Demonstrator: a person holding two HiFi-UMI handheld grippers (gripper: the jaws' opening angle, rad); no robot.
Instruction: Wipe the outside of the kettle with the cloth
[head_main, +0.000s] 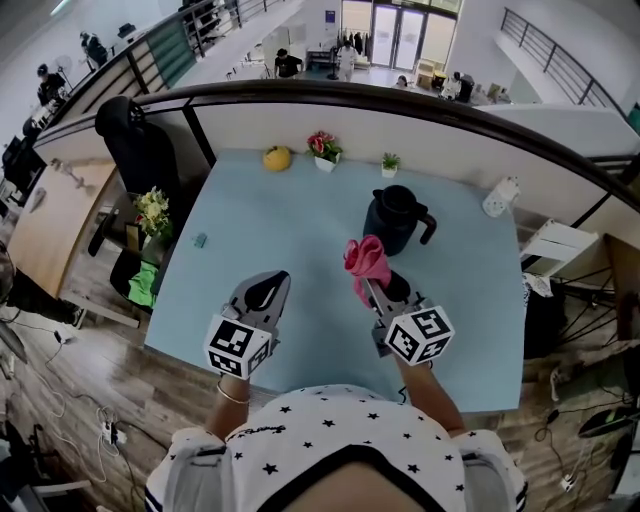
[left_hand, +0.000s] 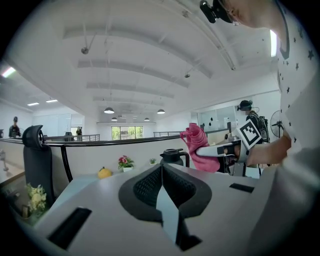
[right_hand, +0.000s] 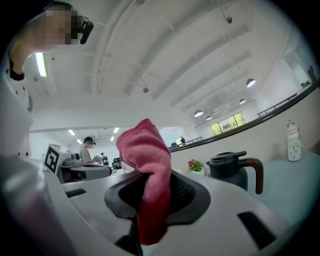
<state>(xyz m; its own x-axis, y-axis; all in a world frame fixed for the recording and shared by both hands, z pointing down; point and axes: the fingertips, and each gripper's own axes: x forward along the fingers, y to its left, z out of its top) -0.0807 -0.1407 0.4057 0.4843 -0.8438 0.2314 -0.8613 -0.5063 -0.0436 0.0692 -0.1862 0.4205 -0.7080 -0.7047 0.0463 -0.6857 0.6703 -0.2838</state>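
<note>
A dark kettle with a lid and side handle stands on the pale blue table, right of centre. My right gripper is shut on a pink cloth, held up just in front of the kettle without touching it. The right gripper view shows the cloth pinched between the jaws and the kettle to the right beyond them. My left gripper is shut with nothing in it, raised over the table's near left part. Its own view shows the kettle and the pink cloth ahead on the right.
Along the table's far edge sit a yellow fruit-like object, a pot of red flowers and a small green plant. A white bottle stands at the far right. A small object lies near the left edge. A black chair stands left.
</note>
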